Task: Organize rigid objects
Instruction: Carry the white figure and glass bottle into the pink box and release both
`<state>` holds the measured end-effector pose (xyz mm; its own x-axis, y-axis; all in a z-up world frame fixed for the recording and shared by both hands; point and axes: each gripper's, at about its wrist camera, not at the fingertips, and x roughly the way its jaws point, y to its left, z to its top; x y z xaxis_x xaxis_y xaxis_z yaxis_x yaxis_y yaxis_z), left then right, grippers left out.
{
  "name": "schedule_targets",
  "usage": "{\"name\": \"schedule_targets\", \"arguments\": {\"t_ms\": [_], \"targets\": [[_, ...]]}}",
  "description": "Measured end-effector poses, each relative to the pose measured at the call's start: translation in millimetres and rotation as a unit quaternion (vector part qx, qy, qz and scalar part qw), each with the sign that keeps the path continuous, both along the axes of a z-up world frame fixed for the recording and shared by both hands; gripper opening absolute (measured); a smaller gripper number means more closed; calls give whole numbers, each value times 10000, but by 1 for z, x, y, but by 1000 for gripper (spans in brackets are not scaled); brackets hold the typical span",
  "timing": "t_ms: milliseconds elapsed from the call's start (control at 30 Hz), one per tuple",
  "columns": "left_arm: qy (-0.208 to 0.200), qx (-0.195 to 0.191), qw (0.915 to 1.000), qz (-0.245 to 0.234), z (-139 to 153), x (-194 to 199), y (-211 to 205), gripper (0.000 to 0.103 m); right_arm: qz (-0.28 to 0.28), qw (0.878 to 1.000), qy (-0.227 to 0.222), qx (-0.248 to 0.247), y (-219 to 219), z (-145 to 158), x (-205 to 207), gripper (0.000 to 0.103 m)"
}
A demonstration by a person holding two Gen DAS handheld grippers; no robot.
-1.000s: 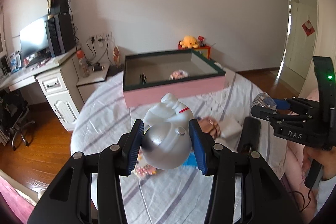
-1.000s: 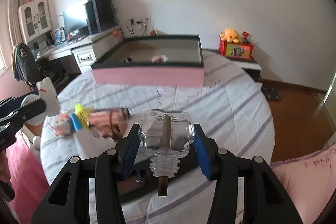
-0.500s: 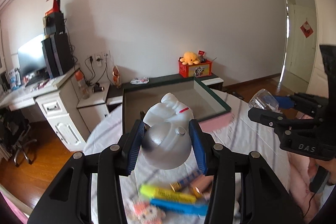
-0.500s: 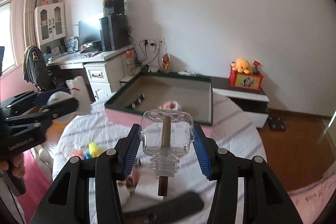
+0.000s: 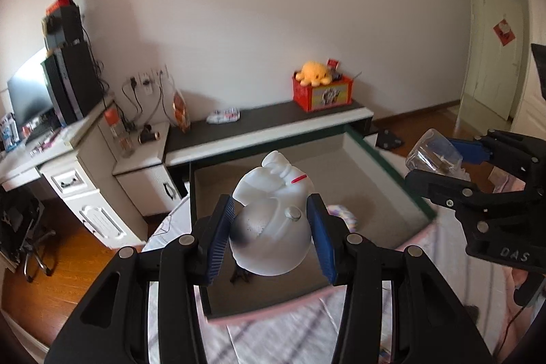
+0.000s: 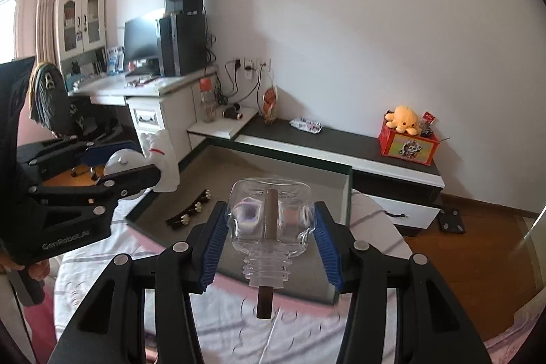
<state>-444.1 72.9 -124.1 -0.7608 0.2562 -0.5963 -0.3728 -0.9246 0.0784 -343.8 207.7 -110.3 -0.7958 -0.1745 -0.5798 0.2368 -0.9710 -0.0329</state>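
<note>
left gripper fingers clamped on a white figurine, held in the air above the near end of the open box. right gripper fingers clamped on a clear glass bottle with a brown stick inside, also above the box. box sits on the striped bed sheet; a dark strip with round studs lies inside it.

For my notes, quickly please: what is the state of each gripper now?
Left gripper: closed on the white figurine.
Right gripper: closed on the clear glass bottle.
</note>
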Motion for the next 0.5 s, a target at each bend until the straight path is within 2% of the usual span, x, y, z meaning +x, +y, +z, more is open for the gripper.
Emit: {"name": "schedule_targets", "arguments": {"t_ms": [200,500], "targets": [[-606,-166,9980,12,-36,-62,11,45,24,9988,-459,173,-10,-31,-61,51],[-1020,-418,9939,-81,-75,-96,34,45,-140,9934,-1030,480,-3,-72,-117,51]]}}
